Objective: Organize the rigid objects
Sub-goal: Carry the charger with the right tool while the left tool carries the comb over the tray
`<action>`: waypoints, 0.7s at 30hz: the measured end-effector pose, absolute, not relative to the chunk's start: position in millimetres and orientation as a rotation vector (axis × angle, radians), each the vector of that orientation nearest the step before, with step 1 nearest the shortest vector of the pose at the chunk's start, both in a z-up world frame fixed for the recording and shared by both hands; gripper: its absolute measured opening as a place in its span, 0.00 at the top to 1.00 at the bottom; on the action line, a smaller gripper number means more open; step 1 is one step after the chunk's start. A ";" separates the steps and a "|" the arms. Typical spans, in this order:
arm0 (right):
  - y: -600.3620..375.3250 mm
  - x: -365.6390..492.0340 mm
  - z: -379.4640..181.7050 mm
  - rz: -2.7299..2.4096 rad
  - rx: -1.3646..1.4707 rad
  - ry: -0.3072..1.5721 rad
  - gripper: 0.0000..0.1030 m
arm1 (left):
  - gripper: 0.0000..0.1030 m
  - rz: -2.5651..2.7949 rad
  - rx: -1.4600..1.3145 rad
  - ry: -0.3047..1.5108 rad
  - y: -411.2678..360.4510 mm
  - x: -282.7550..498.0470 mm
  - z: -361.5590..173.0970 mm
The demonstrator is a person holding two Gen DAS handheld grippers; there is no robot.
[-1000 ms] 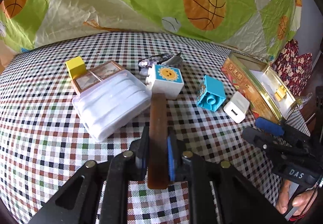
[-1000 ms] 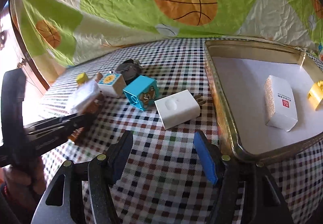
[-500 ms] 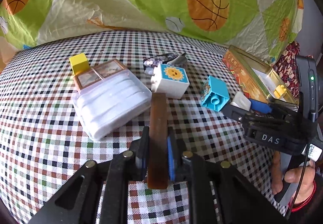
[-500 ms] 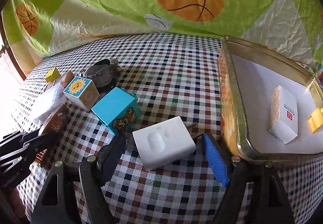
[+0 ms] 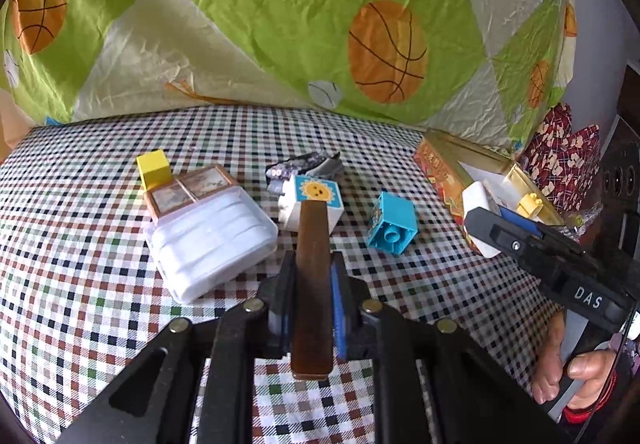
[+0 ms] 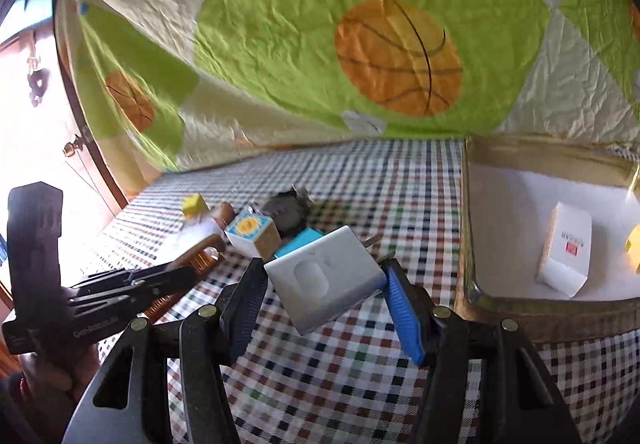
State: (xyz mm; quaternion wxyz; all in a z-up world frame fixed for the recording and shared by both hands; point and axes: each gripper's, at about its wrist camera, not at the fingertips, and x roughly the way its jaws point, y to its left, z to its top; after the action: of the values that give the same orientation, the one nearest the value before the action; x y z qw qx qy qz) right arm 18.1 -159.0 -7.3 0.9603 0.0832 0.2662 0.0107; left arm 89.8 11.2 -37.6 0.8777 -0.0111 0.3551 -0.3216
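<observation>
Left tongs [image 5: 311, 296] clamp brown bar [image 5: 313, 284], long axis pointing forward; right tongs [image 6: 322, 296] clamp tilted white charger [image 6: 324, 280].

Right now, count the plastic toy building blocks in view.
4: a small yellow cube behind the brown frame, a white sun-face block mid-table, a turquoise block beside it, a yellow brick inside the gold tin. Others may be hidden.

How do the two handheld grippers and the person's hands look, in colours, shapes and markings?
The left gripper and the right gripper are alike: black angular linkage arms with brass-coloured rivets, one finger pad blue, the other dark. The right gripper's body shows white letters "DAS" in the left wrist view. The right hand is bare, with a red cuff at the wrist. A thin dark cable runs beside it.
</observation>
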 end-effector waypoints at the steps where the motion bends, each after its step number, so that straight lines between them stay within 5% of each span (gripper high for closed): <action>1: -158.5 14.8 -5.2 0.019 0.158 0.524 0.41 | 0.87 -0.671 -0.015 0.727 9.7 87.9 -38.0; 21: -232.0 -26.5 21.1 -0.085 0.206 0.337 0.41 | 0.87 -0.699 -0.049 0.531 -51.2 40.2 12.5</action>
State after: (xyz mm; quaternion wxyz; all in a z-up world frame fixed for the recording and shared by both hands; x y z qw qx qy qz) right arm -26.5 -232.0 21.1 0.9797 0.1021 0.1671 -0.0422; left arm 40.2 -51.2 12.5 0.9049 -0.0240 0.2570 -0.3386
